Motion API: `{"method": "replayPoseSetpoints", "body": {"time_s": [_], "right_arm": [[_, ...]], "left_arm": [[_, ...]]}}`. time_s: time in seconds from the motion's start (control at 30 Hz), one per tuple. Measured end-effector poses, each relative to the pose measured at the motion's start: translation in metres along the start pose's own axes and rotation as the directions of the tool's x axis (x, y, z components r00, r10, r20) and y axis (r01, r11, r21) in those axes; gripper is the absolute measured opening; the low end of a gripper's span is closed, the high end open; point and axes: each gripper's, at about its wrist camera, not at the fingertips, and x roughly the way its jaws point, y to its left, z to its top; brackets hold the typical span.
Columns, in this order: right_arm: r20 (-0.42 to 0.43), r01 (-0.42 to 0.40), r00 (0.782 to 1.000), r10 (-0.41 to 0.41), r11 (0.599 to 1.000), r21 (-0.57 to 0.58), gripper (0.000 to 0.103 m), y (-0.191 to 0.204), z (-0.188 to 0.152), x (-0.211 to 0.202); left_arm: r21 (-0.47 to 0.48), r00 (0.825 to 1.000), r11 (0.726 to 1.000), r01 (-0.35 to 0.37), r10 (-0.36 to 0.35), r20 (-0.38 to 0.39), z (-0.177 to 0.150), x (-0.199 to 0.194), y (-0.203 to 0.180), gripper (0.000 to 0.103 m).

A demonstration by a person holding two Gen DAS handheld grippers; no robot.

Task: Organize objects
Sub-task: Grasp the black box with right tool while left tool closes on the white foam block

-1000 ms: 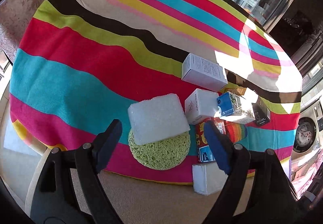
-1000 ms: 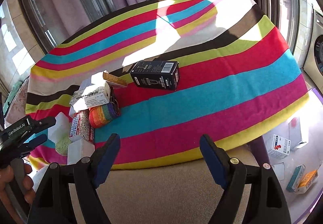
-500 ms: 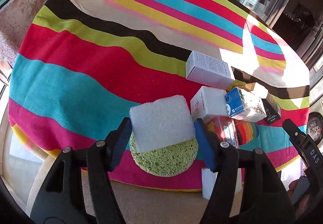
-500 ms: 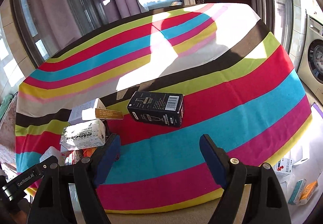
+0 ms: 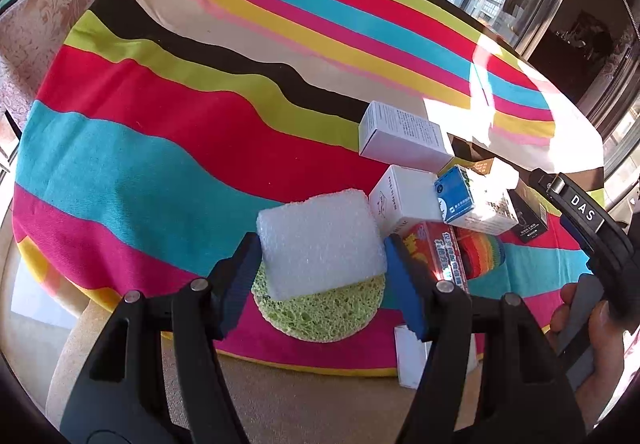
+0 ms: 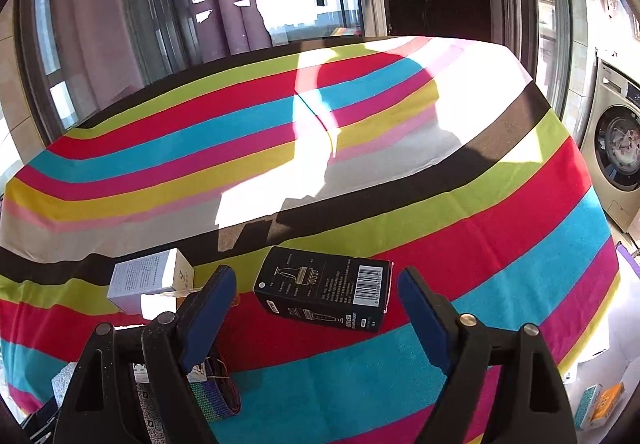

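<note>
The opening right claw (image 6: pixel 316 312) frames a black box (image 6: pixel 325 288) on striped cloth (image 6: pixel 500 211).

Table under a striped cloth (image 5: pixel 168 163). Lying on it: round green sponge (image 5: pixel 320 310) near the front edge, white boxes (image 5: pixel 402 135) behind and beside it, a red packet (image 5: pixel 438 248), a rainbow roll (image 5: pixel 480 250); black box (image 6: pixel 324 294) lying flat.
</note>
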Motion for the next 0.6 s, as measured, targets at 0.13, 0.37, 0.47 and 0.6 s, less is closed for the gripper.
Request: {"method": "replayPoseSetpoints", "body": {"time_s": [0.13, 0.37, 0.47, 0.6], "right_arm": [[-0.042, 0.038, 0.998, -0.039, 0.999, -0.011, 0.085, 0.004, 0.000, 0.019], [-0.081, 0.063, 0.995, -0.063, 0.998, -0.007, 0.089, 0.004, 0.000, 0.038], [-0.074, 0.063, 0.995, -0.064, 0.998, -0.020, 0.091, 0.007, 0.001, 0.041], [-0.081, 0.030, 0.996, -0.032, 0.999, -0.018, 0.092, 0.007, 0.001, 0.043]], "left_arm": [[-0.001, 1.000, 1.000, 0.005, -0.005, 0.000, 0.000, 0.001, 0.000, 0.067], [0.002, 1.000, 1.000, 0.004, -0.004, 0.002, 0.001, 0.002, 0.000, 0.067], [0.004, 1.000, 1.000, 0.004, -0.004, 0.005, 0.000, 0.001, -0.001, 0.067], [0.007, 1.000, 1.000, 0.001, -0.001, 0.008, -0.001, 0.000, -0.002, 0.067]]}}
